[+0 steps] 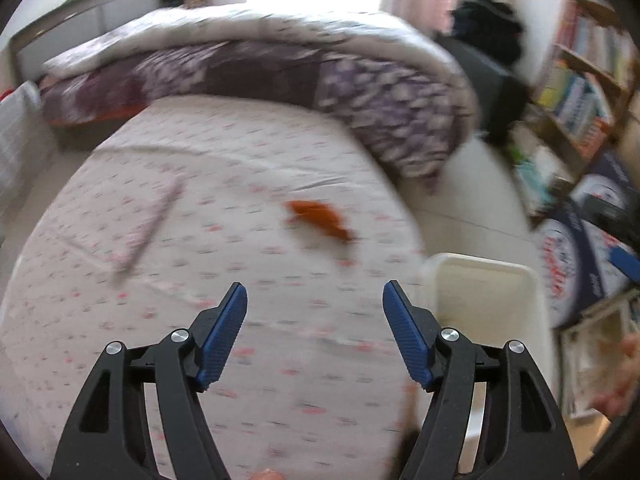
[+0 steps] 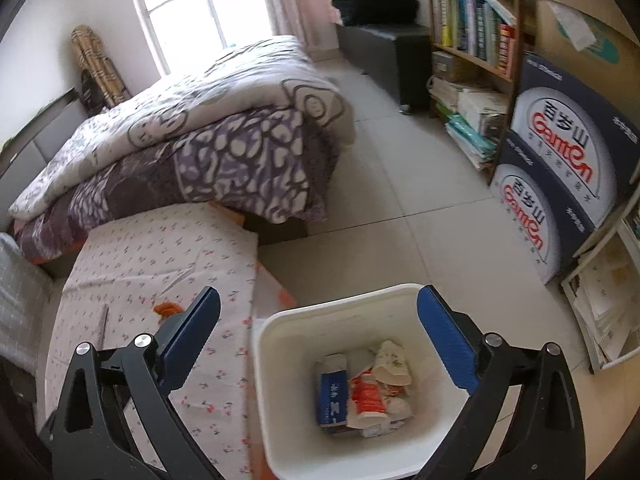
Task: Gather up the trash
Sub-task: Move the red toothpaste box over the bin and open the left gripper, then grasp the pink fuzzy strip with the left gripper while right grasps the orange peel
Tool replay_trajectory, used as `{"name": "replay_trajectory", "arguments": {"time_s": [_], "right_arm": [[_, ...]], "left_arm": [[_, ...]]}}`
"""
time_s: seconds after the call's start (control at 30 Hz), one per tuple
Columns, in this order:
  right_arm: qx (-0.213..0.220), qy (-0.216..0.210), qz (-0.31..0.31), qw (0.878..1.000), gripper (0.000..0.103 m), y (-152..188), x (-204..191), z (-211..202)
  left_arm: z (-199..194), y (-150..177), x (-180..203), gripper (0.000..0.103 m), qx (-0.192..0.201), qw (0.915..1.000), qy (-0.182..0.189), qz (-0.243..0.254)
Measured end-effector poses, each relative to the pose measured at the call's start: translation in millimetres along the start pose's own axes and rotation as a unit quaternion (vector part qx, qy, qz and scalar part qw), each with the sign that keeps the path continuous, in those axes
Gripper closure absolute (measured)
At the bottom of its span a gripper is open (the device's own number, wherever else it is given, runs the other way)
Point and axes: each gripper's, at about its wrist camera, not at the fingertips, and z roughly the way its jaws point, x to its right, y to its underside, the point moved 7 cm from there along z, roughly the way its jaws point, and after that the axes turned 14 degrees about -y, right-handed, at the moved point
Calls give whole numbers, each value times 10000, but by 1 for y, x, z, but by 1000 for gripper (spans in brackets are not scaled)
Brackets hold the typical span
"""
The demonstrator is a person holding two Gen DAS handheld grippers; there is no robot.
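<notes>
Your left claw (image 1: 315,300) hangs spread and empty; next, reach the crumpled orange wrapper (image 1: 320,219) on the floral bedsheet (image 1: 160,320), left of the white plastic bin (image 2: 360,360).

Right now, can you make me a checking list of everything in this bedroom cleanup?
Surface: bed with white flower-print sheet, wrinkled.
Job's things: orange crumpled wrapper on the sheet; white plastic bin on the floor beside the bed, holding a blue carton, paper cups and wrappers.
Clutter: flat paper scrap on the sheet.
Grippers: left gripper open, empty, above the sheet; right gripper open, empty, above the bin.
Cables: nothing seen.
Surroundings: folded purple-and-white quilt, wooden bookshelf, stacked blue printed boxes, tiled floor.
</notes>
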Motion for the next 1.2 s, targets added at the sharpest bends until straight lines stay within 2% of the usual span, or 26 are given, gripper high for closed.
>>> {"name": "replay_trajectory", "arguments": {"time_s": [0.1,0.27,0.37,0.6,0.83,1.03,1.07,1.13,1.17,1.2], "right_arm": [[-122,-84,-121,9998,8,4,-18,11],[-327,-213,-341,9987,8,13,-48,35],[-468,-254,-668,9963,7,20,-69,55],[-1047,-406,-1623,9803,7,49,-117,114],[-1429,-602,-2022,9670,7,66,-146,174],[-1677,-644,-2253,9576,8,75,-155,210],[-1704,-663,-2304,9558,12,77,-157,214],[-1878,-682,-2362,9509,39,82,-160,223],[-1916,-790,-2301,9508,49,84,-162,225],[-1842,-835,-2218,9539,64,82,-163,224]], "left_arm": [[25,-8,-40,34,-186,9990,-379,-163],[64,-24,-97,34,-265,9947,-975,-184],[94,-26,-129,34,-435,9915,-1165,-389],[137,-29,-153,34,-728,9907,-974,-611],[159,-36,-150,34,-790,9930,-794,-379],[178,-46,-150,34,-865,9935,-619,-409],[182,-47,-149,34,-907,9932,-599,-413],[187,-50,-148,34,-873,9932,-666,-376],[188,-51,-147,34,-861,9932,-706,-336],[189,-51,-147,34,-854,9932,-735,-307]]}}
